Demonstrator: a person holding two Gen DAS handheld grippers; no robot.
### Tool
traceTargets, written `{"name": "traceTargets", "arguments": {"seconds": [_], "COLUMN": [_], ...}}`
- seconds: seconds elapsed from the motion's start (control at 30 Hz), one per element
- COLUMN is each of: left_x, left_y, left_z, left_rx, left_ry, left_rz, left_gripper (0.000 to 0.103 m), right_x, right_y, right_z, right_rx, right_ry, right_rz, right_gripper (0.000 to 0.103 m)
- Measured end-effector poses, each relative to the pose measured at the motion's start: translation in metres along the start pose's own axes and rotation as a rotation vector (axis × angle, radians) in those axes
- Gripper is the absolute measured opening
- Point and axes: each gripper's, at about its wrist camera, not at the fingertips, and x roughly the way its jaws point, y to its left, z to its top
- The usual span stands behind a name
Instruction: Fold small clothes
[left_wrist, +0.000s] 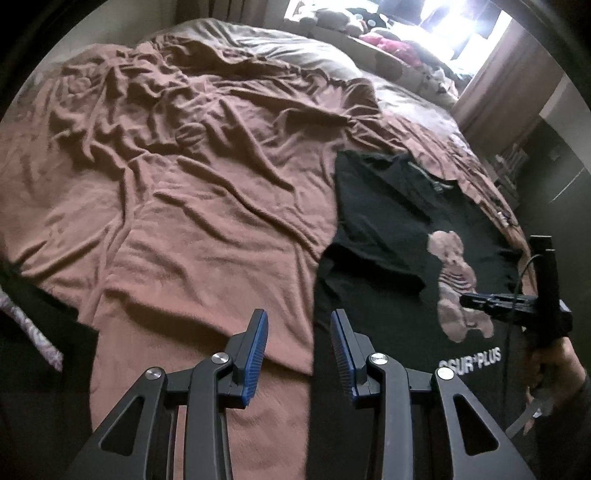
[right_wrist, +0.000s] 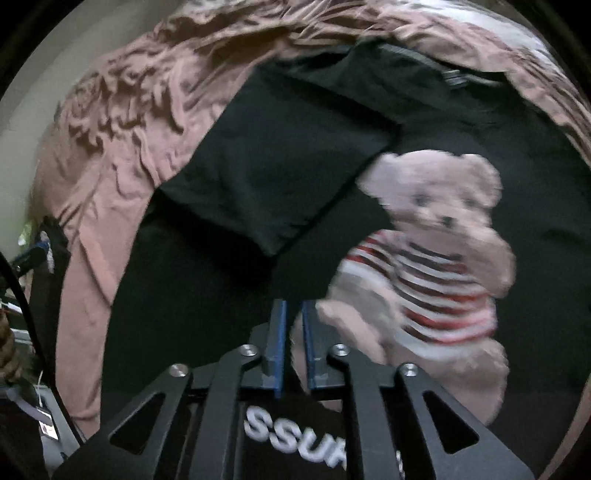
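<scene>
One black T-shirt (left_wrist: 388, 229) is seen spread on the right part of a bed, over a rumpled pink-brown blanket (left_wrist: 177, 192). Its near hem is cut off behind the gripper bodies in both views, and its right sleeve cannot be made out. The left sleeve (right_wrist: 266, 177) is seen folded inward across the chest, its cuff lying just beside the head of the one printed teddy bear (right_wrist: 436, 258). The bear is blurred in the right wrist view, and its near foot is partly hidden by the gripper frame. White lettering (right_wrist: 295, 439) below the bear is cut off (only "SSU" can be read with certainty there).

Two grippers are counted. The left gripper (left_wrist: 299, 350) is held above the blanket at the shirt's left edge, its jaws apart with nothing between them. The right gripper (right_wrist: 293, 343) is held over the shirt near the bear's leg, its jaws drawn close with a narrow gap left; no cloth is seen pinched between them. Part of one hand (left_wrist: 550, 365) is visible on that gripper's handle at the right edge. The far clutter under the bright window (left_wrist: 443, 33) is too washed out to be identified.
</scene>
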Motion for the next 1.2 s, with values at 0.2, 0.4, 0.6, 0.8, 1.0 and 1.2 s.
{"name": "traceTargets", "arguments": {"seconds": [0.2, 0.4, 0.6, 0.8, 1.0, 1.2], "left_x": [-0.038, -0.074, -0.108, -0.139, -0.175, -0.196], "left_y": [-0.027, -0.056, -0.077, -0.106, -0.133, -0.162], "left_z": [-0.018, -0.037, -0.055, -0.077, -0.098, -0.112], "left_rx": [0.024, 0.042, 0.041, 0.075, 0.098, 0.144], "left_ry": [-0.038, -0.076, -0.110, -0.128, -0.163, -0.169], "left_rz": [0.000, 0.013, 0.015, 0.000, -0.030, -0.022], "left_gripper": [0.059, 0.093, 0.102, 0.103, 0.103, 0.103], "right_x": [-0.069, -0.133, -0.190, -0.239, -0.285, -0.323], "right_y": [-0.008, -0.013, -0.014, -0.016, -0.010, -0.001], "right_z": [-0.031, -0.072, -0.118, -0.153, -0.189, -0.232], "right_rx": [0.000, 0.004, 0.000, 0.007, -0.008, -0.062], "right_ry": [-0.080, -0.146, -0.185, -0.217, -0.241, -0.250], "right_rz": [-0.017, -0.051, -0.079, -0.069, -0.109, -0.125], "right_gripper": [0.036, 0.077, 0.092, 0.103, 0.103, 0.103]}}
